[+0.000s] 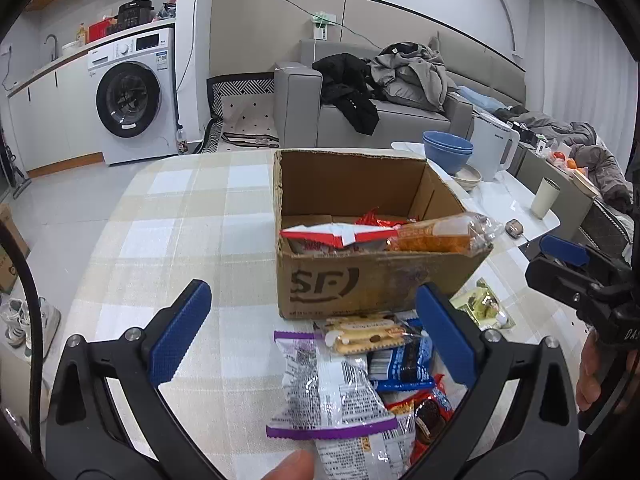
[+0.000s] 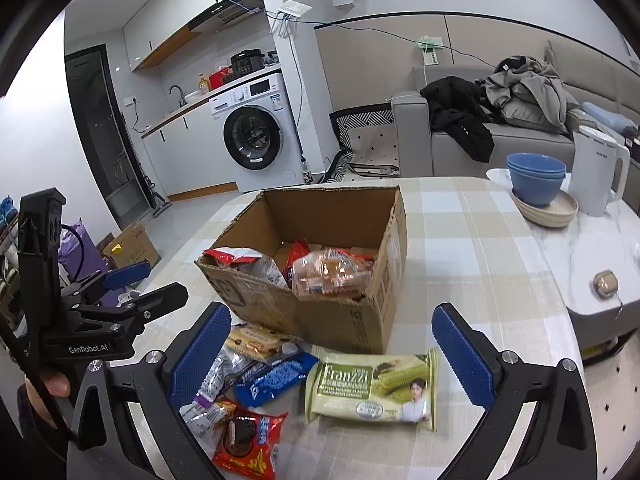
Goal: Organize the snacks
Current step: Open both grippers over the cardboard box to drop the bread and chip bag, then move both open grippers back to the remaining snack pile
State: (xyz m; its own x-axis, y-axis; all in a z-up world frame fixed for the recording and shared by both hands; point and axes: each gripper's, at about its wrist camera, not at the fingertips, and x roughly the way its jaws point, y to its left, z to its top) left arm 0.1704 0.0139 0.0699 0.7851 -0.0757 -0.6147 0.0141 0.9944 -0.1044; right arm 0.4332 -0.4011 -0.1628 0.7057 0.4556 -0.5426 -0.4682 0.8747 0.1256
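Note:
An open cardboard box stands on the checked tablecloth. A clear bread packet leans in its near corner beside a red-and-white packet. In front of the box lie loose snacks: a purple-edged silver packet, a biscuit packet, a blue packet, a red packet and a green Franzzi packet. My left gripper hangs open above the purple, biscuit and blue packets. My right gripper is open wide over the green packet, holding nothing.
Blue bowls on stacked plates, a white kettle and a cream cup stand on the marble side table to the right. A small tan object lies there too. The tablecloth left of the box is bare.

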